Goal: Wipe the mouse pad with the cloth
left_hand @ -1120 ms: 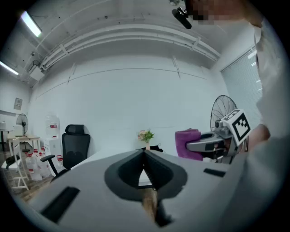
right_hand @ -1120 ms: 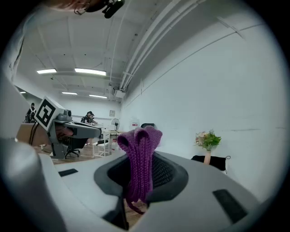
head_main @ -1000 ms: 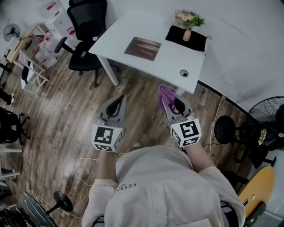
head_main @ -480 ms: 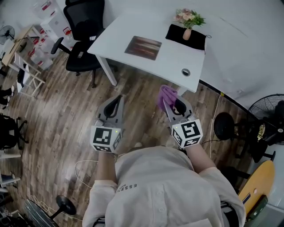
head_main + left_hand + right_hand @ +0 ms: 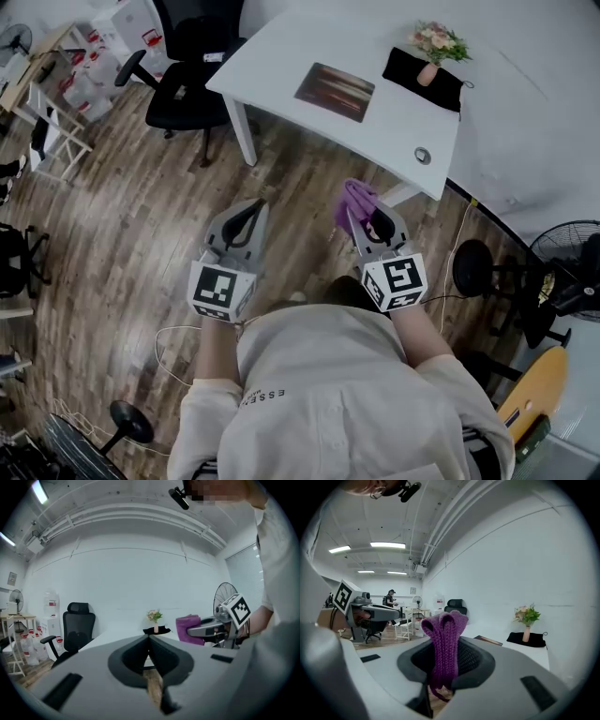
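- The left tool is held over the wooden floor. Its jaws are pressed together to a single tip with nothing between them.
- The right tool is held level with the left one, just to its right, also over the floor. Its jaws are clamped on a purple cloth.
- The cloth is folded into a thick knitted bunch. It stands up out of the right tool's jaws past their tips, and a short end hangs below them.
- The mouse pad is a flat rectangle with brownish streaks, lying on the white bench. It is ahead of both tools, well apart from them and roughly between their lines, and nothing rests on it.
- Neither tool reaches over the bench. The near edge of the bench is a short way ahead of the right tool's tips.
- Further ahead and to the right of the right tool, a black mat lies on the bench beyond the mouse pad. A small vase holding flowers stands upright on the mat.
- A round cable port is set in the bench near its corner, straight ahead of the right tool.
- A black office chair stands at the far end of the bench, ahead and to the left of the left tool.
- A floor fan stands well off to the right of the right tool.
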`<state>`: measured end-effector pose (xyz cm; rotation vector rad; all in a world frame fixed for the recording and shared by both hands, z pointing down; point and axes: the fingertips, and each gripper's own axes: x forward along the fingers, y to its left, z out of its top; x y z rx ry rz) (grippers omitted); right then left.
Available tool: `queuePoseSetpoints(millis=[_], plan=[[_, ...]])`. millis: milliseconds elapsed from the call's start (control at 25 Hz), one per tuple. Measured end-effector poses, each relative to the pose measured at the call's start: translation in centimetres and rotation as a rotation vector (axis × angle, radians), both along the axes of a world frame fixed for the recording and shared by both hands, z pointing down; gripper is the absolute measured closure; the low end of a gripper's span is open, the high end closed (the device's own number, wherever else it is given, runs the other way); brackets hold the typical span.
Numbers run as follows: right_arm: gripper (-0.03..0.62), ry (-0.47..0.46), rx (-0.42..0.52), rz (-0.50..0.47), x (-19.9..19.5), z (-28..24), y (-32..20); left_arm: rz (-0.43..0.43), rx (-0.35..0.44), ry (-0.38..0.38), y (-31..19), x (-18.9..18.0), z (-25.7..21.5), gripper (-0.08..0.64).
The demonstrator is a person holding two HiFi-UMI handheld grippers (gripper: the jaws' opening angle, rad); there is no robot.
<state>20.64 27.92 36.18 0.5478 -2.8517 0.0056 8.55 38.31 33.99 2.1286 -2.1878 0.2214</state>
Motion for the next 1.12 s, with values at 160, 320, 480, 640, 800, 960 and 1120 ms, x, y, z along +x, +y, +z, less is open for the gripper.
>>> queuePoseSetpoints(millis=[160,320,480,640,800,960,1120], plan=[[0.495,0.007,-0.003,-0.034,-3.2,0.2,-0.4,-0.023,-0.007,0.016,-0.4,-2.5,0.7,0.559],[0.495,0.011,-0.01,-0.055,-6.3,1.0,-2.8,-0.054,-0.017,0.029,-2.2,-5.4,1.5,0.558],[0.495,0.003,-0.021,-0.06,-10.0,1.5,-7.3,-0.06,-0.035,0.029,-6.1,-8.1,2.4,0.558],[0.495,0.0,-0.037,-0.058,-13.8,1.1,-13.2,-0.042,-0.06,-0.006,-11.7,-11.0,2.2,0.559],[0.495,0.03,-0.03,-0.048,-17.0,1.1,-19.9,-0.038,-0.055,-0.03,-18.3,-14.4,1.4,0.56],[0.495,0.045,-0.049,-0.036,-19.1,1.8,-25.7,-0.029,-0.07,-0.048,-23.9,-17.0,1.5,0.558],[0.495,0.059,-0.059,-0.021,-20.2,2.6,-29.8,-0.027,-0.078,-0.05,-28.0,-18.8,2.0,0.559]])
